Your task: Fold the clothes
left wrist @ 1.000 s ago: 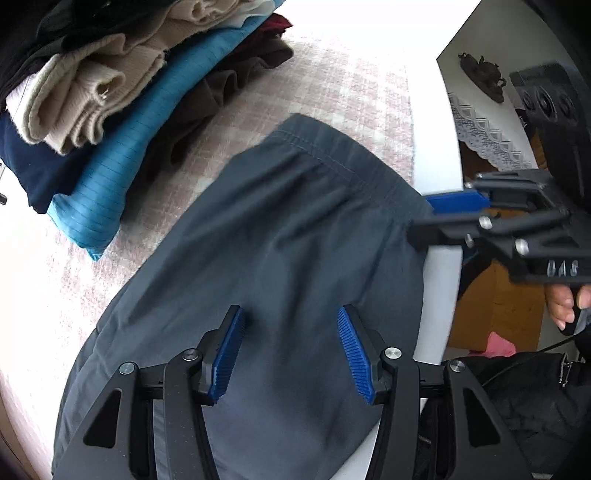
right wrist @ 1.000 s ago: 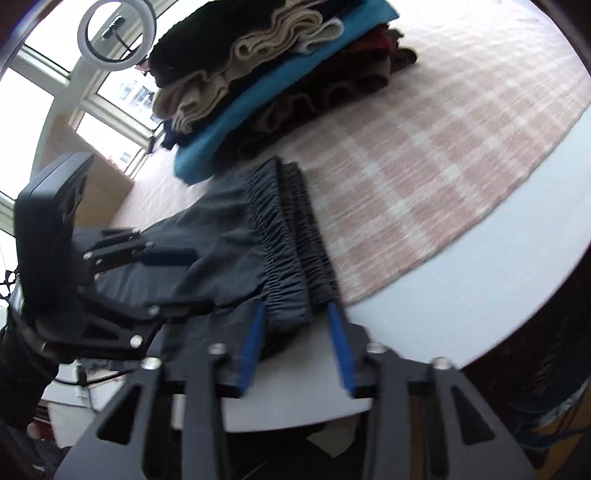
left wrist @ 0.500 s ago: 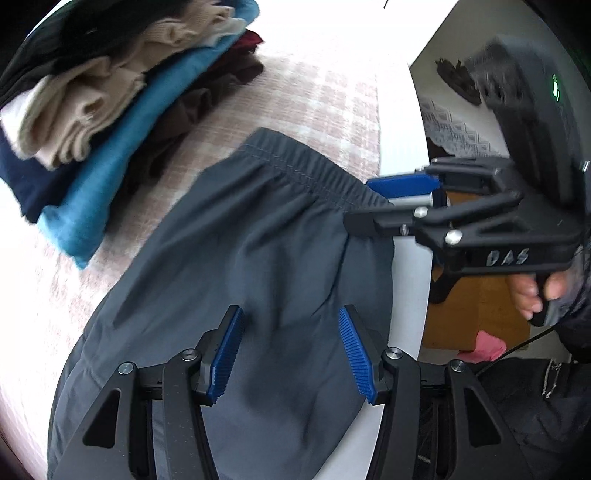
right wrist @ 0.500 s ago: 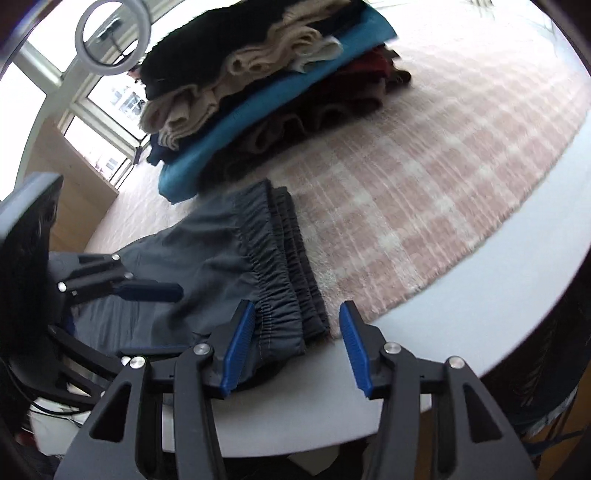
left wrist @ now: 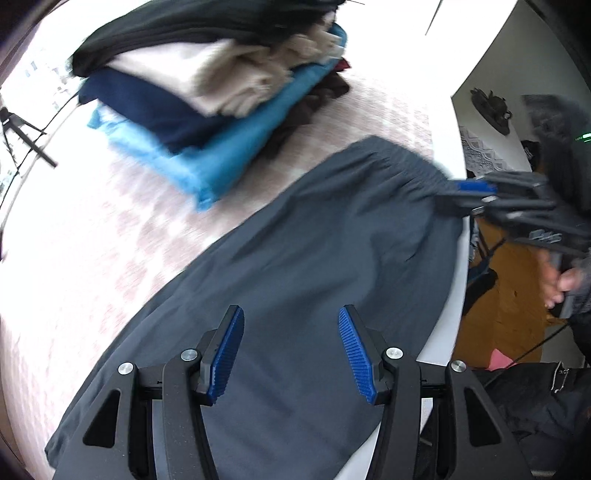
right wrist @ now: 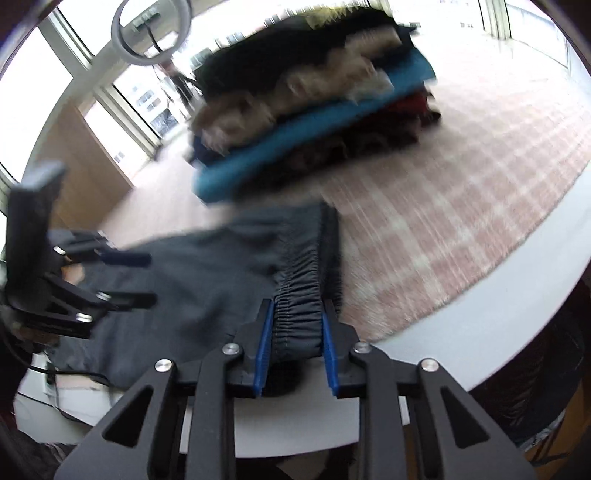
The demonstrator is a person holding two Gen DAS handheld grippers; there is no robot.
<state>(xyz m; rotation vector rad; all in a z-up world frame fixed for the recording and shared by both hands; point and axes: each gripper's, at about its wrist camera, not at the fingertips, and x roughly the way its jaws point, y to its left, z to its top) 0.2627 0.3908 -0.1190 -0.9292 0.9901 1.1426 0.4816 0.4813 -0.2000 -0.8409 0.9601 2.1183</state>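
Dark grey trousers [left wrist: 332, 240] lie spread over a pink checked cloth [left wrist: 92, 221] on a white table. My left gripper [left wrist: 291, 312] hovers open above the trouser leg, with nothing pinched between its blue pads. In the right wrist view my right gripper [right wrist: 297, 304] is closing, and its pads press both sides of the gathered elastic waistband [right wrist: 299, 328] of the trousers [right wrist: 207, 266] at the table's edge. From the left wrist view the right gripper [left wrist: 476, 188] shows at the waistband corner. The left gripper [right wrist: 140, 277] appears at the far left over the grey cloth.
A stack of folded clothes [left wrist: 221, 110], black, beige, navy and bright blue, sits at the back of the checked cloth [right wrist: 461, 206]. The white table rim [right wrist: 517, 295] curves close by. A person's hand [left wrist: 557, 284] holds the right gripper. A ring light [right wrist: 147, 33] stands by the windows.
The right gripper opened wider around the waistband end, then closed onto it. The left gripper drew back along the trouser leg, bringing more of the folded stack into view.
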